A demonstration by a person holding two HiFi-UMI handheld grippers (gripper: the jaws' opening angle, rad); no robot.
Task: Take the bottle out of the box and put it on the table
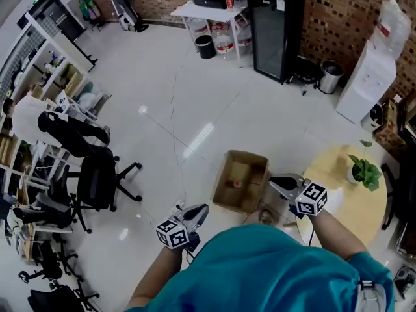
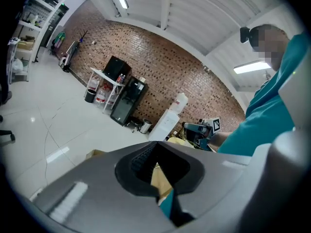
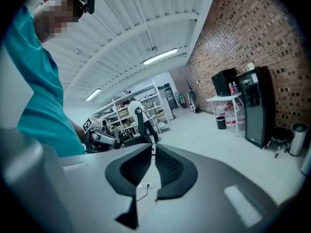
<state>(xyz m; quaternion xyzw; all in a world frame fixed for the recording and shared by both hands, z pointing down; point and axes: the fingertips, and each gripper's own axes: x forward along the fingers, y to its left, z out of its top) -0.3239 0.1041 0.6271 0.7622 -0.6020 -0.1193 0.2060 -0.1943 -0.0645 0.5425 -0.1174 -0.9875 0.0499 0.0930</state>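
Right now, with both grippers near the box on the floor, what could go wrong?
The bottle sits low in the box; its walls could catch the jaws, or the box could slide on the glossy floor.
The left gripper is shut and the right gripper barely open, too narrow for the bottle.
A plant stands on the table; a bottle set down beside it could knock it.

1. We see a bright, evenly lit room, with ceiling tube lights (image 3: 160, 56) shining overhead.
2. We note their streaked glare on the glossy floor (image 1: 198, 138).
3. We find both gripper views strongly curved, with black corners and a soft foreground.
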